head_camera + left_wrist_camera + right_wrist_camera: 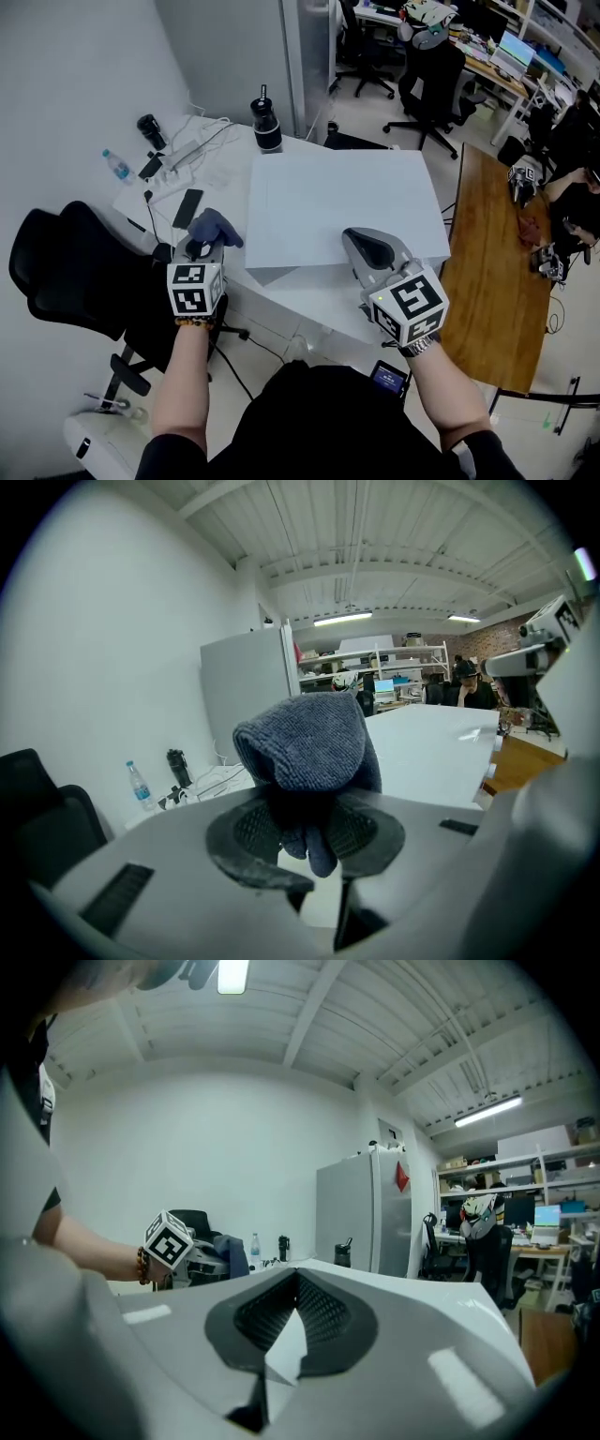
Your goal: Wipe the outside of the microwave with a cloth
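Observation:
The microwave [337, 206] is a white box on the white table [225, 169]; its flat top fills the middle of the head view. My left gripper [200, 247] hangs just off its left front corner, shut on a blue-grey cloth [214, 228]. In the left gripper view the cloth [309, 742] bunches up over the pads [244, 832], with the microwave's top [431, 747] behind it. My right gripper [361, 242] is shut and holds nothing, over the microwave's front right edge. The right gripper view shows the left gripper [202, 1260] and the cloth [232, 1255] off to its left.
A black bottle [267, 122] stands behind the microwave. A water bottle [116, 166], a phone [187, 207] and a power strip with cables [183, 150] lie on the table's left part. A black chair [66, 272] stands at left, a wooden table [492, 272] at right.

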Tool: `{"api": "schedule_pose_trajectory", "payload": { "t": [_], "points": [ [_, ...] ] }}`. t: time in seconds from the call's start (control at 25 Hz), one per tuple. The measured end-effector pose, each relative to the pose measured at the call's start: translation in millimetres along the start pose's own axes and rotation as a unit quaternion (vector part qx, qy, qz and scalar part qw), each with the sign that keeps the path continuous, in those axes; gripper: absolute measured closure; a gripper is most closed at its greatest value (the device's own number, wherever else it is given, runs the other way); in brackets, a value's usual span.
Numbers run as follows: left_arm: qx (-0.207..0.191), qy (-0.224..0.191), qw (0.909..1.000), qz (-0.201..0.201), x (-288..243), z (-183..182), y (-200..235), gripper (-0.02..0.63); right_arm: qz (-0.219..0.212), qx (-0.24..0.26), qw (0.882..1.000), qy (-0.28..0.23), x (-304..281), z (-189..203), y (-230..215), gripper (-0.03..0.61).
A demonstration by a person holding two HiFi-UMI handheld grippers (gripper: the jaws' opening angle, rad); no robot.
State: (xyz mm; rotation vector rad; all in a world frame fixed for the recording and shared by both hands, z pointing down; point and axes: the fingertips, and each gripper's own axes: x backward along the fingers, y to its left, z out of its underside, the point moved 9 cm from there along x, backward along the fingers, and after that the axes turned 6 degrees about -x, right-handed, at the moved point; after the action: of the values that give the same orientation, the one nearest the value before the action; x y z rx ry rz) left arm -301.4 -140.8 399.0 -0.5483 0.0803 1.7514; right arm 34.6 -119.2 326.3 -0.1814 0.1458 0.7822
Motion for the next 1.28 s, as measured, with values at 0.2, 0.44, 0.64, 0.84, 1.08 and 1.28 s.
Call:
{"api": "schedule_pose_trajectory", "payload": {
  "t": [0.2, 0.44, 0.64, 0.84, 1.08, 1.28],
  "points": [
    [-0.003, -0.021, 0.9996, -0.019, 57, -12, -35, 0.514, -0.006, -0.003, 1.0, -0.003, 44, 8, 6, 0.577],
    [-0.009, -0.05, 0.9987, -0.003, 108, -30, -94, 0.515, -0.015, -0.004, 1.0, -0.003, 93, 19, 16, 0.578],
    [-0.013, -0.074, 0.9958, 0.053, 134, -46, -156, 0.514, -0.016, 0.0, 1.0, -0.007, 130, 24, 26, 0.578],
    [-0.009, -0.091, 0.9885, 0.121, 150, -59, -217, 0.514, -0.008, 0.003, 1.0, -0.011, 162, 30, 33, 0.578],
    [0.003, -0.103, 0.9793, 0.174, 163, -67, -262, 0.514, 0.002, 0.014, 1.0, -0.015, 187, 34, 41, 0.578],
    [0.002, -0.101, 0.9758, 0.194, 169, -65, -285, 0.514, 0.005, 0.017, 1.0, -0.019, 201, 39, 44, 0.578]
  ]
}}
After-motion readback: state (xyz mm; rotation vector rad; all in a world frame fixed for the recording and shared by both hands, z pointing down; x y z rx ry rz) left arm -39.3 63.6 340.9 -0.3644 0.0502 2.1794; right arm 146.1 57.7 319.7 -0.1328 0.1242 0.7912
